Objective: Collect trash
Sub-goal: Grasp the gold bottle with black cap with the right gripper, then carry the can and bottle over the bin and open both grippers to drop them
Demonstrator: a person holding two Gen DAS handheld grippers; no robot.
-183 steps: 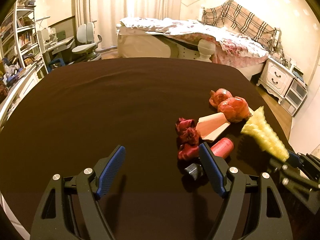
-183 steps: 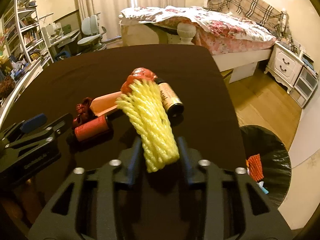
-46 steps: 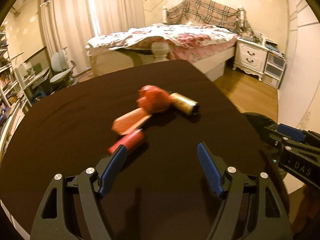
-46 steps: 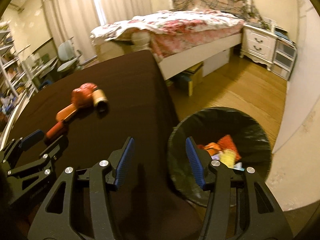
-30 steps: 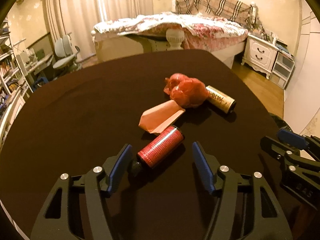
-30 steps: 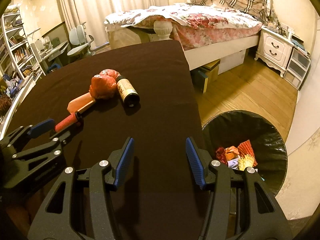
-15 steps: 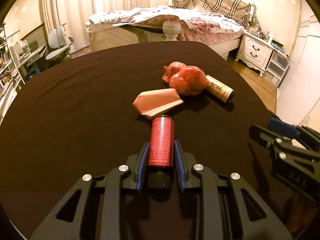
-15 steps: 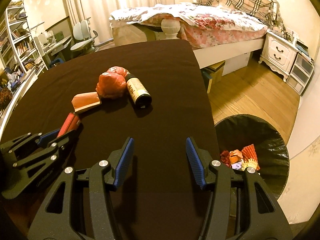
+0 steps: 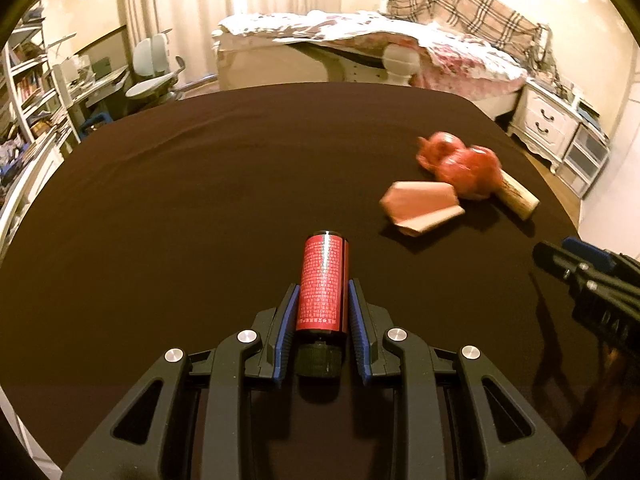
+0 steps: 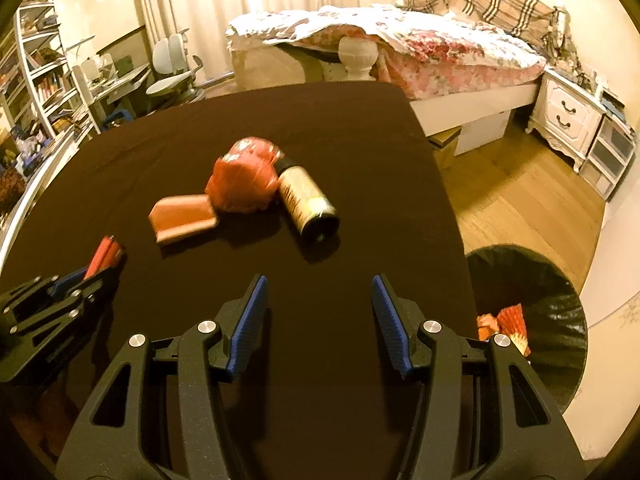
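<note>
My left tongs (image 9: 322, 312) are clamped on the red bottle (image 9: 323, 286) (cap toward me); right tongs (image 10: 318, 320) spread apart, holding nothing.

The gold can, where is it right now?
In the right wrist view the gold can lies on its side on the dark table, right of centre, against the crumpled red bag.

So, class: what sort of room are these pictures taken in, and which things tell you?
Most likely a bedroom: a bed with floral bedding, a white nightstand, and a desk chair beside bookshelves.
</note>
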